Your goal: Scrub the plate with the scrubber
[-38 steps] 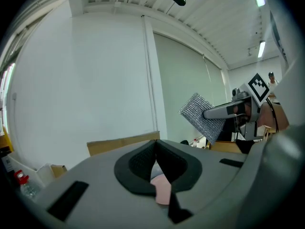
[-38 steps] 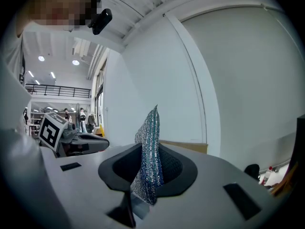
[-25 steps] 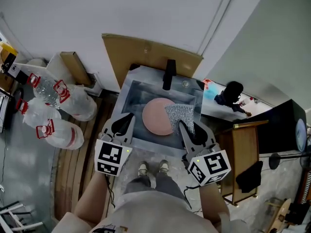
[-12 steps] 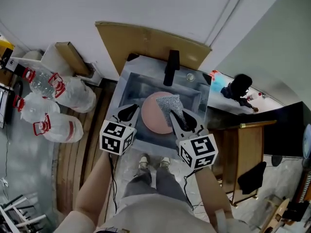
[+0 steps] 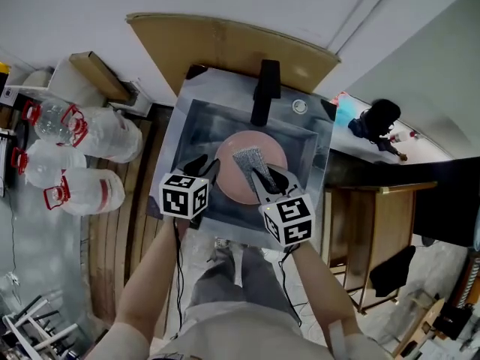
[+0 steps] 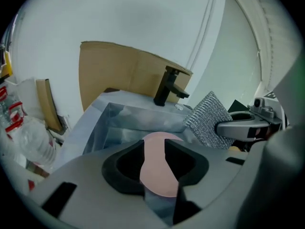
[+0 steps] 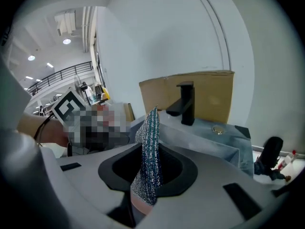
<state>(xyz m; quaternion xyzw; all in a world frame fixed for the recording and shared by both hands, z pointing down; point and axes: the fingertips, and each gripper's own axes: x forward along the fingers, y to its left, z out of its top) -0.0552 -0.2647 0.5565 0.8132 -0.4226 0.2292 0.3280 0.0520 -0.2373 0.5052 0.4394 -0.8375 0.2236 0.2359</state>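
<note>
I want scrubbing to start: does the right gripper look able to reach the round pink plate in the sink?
Likely yes: the right gripper, shut on the grey mesh scrubber, hangs over the round pink plate with nothing between.

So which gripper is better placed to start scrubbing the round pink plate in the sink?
Right. The right gripper is shut on the grey mesh scrubber, hanging over the round pink plate. The left gripper, beside the plate's edge, has just been opening its jaws, with nothing between them.
</note>
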